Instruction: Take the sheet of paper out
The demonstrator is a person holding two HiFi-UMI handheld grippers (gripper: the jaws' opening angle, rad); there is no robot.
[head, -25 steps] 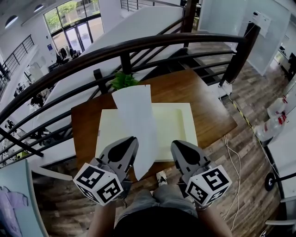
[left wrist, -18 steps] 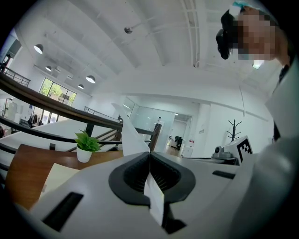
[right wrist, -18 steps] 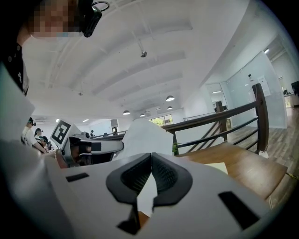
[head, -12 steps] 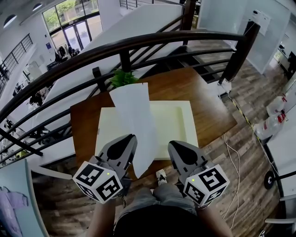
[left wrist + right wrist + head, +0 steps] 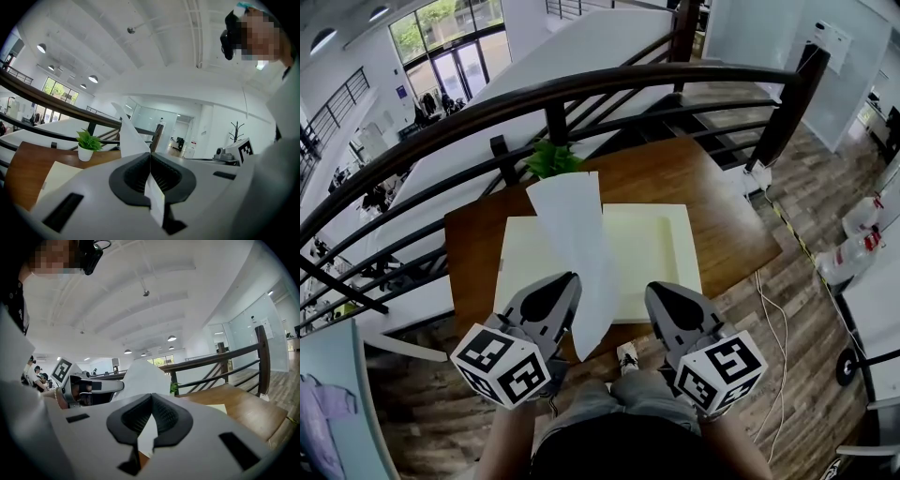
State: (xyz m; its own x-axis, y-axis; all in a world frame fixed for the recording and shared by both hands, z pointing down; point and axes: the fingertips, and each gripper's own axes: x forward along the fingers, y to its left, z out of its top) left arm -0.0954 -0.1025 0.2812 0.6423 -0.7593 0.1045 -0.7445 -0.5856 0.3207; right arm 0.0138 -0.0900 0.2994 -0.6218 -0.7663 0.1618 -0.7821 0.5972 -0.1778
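Head view puts the white sheet of paper (image 5: 577, 244) in my left claw (image 5: 569, 281), so the coming move belongs to that hand. The sheet's long axis runs straight away from me. Its near end tapers to a point on my side of the grip, level with the near edge of the cream rectangular pad (image 5: 652, 248). Its far end crosses the pad's left half and reaches past the pad's far edge, toward the small green potted plant (image 5: 551, 161) that stands beyond that edge on the brown wooden surface (image 5: 694, 178).

Left gripper view shows my left claw (image 5: 150, 159) pressed fully together on the sheet (image 5: 129, 136). The paper stands on edge between the pads, one strip trailing back toward the camera and the rest rising ahead. The grip sits low on the sheet, so most of its length is unsupported beyond the claw.

My right claw (image 5: 654, 289) is over the pad's near edge too, just beside the sheet on its right and apart from it. In the right gripper view its tips (image 5: 151, 399) meet with nothing caught between them, and the sheet (image 5: 140, 376) shows ahead and to the left.

I judge the sheet is already lifted off the pad, though I cannot tell whether its far end touches the pad. To finish, I would draw the left claw back along the sheet's own axis, toward me and away from the pad, so the long free end follows without folding.
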